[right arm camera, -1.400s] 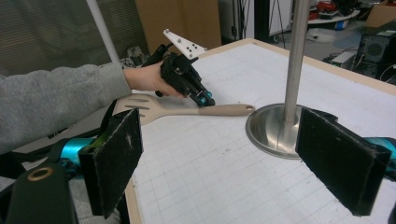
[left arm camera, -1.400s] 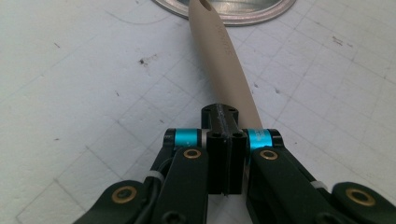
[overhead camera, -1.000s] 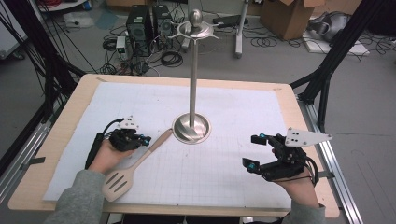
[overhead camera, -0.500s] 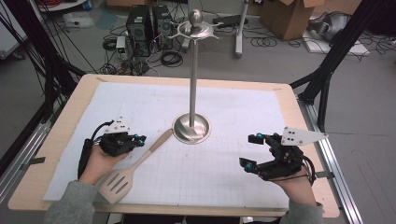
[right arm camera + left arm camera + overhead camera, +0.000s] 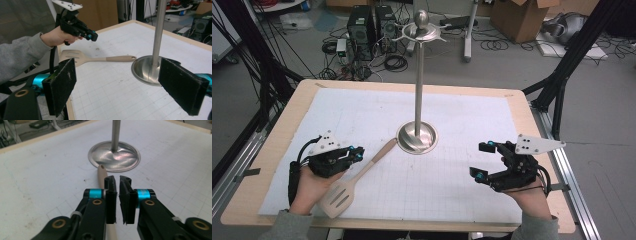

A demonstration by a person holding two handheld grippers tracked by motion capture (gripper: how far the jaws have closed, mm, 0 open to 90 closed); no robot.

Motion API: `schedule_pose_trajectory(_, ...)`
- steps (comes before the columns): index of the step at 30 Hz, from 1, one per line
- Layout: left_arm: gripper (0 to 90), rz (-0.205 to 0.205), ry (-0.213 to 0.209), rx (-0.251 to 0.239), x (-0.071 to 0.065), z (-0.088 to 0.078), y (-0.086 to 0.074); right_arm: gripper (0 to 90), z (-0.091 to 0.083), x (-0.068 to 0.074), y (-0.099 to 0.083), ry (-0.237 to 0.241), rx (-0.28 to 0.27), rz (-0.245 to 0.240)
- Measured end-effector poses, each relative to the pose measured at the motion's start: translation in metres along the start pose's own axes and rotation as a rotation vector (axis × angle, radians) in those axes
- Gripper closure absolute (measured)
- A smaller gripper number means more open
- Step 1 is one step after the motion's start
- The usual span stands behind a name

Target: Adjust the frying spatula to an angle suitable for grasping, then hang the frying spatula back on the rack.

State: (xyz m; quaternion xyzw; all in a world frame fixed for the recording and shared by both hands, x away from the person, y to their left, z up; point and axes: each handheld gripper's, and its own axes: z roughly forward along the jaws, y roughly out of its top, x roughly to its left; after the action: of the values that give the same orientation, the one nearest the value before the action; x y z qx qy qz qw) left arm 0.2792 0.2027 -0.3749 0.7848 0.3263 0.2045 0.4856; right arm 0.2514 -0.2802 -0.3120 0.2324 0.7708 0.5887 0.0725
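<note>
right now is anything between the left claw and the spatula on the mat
Nothing visible is. The left claw hangs just above the spatula handle, apart from it. Its jaws have just been opening a little, a narrow gap with nothing in it. The stand base sits beyond the handle's tip, not between.

spatula: pale beige, blade and handle alike
stand: shiny silver, grey swirls reflected in its round base
mat: white, fine grey grid lines
table: light wood rim
left gripper: black, cyan bands, brass rivets
right gripper: black, cyan tips, grey plate
sleeve: grey
</note>
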Motion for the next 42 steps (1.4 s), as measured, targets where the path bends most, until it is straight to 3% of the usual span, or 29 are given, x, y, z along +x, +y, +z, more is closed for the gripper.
schedule_pose_trajectory(3,71.7,-0.001,0.024,-0.020,-0.006,-0.003,0.001,13.9,-0.002,0.000,0.000,0.002,-0.008,0.006)
schedule_pose_trajectory(5,63.4,0.001,0.046,-0.008,-0.009,-0.004,0.004,13.9,-0.001,-0.002,0.000,0.005,-0.012,0.004)
schedule_pose_trajectory(9,49.8,-0.014,0.052,-0.050,-0.013,-0.008,0.009,13.9,0.001,-0.003,0.001,0.007,-0.006,-0.001)
schedule_pose_trajectory(12,36.7,0.002,0.031,-0.087,-0.015,-0.011,0.015,13.9,0.000,-0.004,0.002,0.006,-0.015,0.003)
schedule_pose_trajectory(14,24.3,0.022,0.000,-0.095,-0.016,-0.010,0.017,13.9,-0.002,-0.005,0.003,0.002,-0.021,0.005)
schedule_pose_trajectory(16,8.7,0.019,-0.004,-0.083,-0.016,-0.008,0.017,13.9,-0.002,-0.006,0.002,0.001,-0.023,0.009)
schedule_pose_trajectory(18,8.0,-0.007,-0.037,-0.085,-0.016,-0.006,0.016,13.9,-0.003,-0.006,0.001,-0.003,-0.019,0.011)
schedule_pose_trajectory(23,7.6,0.011,-0.073,-0.077,-0.023,-0.002,0.015,13.9,-0.005,-0.005,0.002,-0.006,-0.025,0.006)
schedule_pose_trajectory(26,7.8,0.038,-0.064,-0.063,-0.024,0.002,0.014,13.9,-0.005,-0.005,0.002,-0.009,-0.023,0.009)
schedule_pose_trajectory(42,7.5,-0.001,-0.032,-0.031,-0.019,0.008,0.005,13.8,-0.002,-0.007,0.000,-0.008,-0.016,0.007)
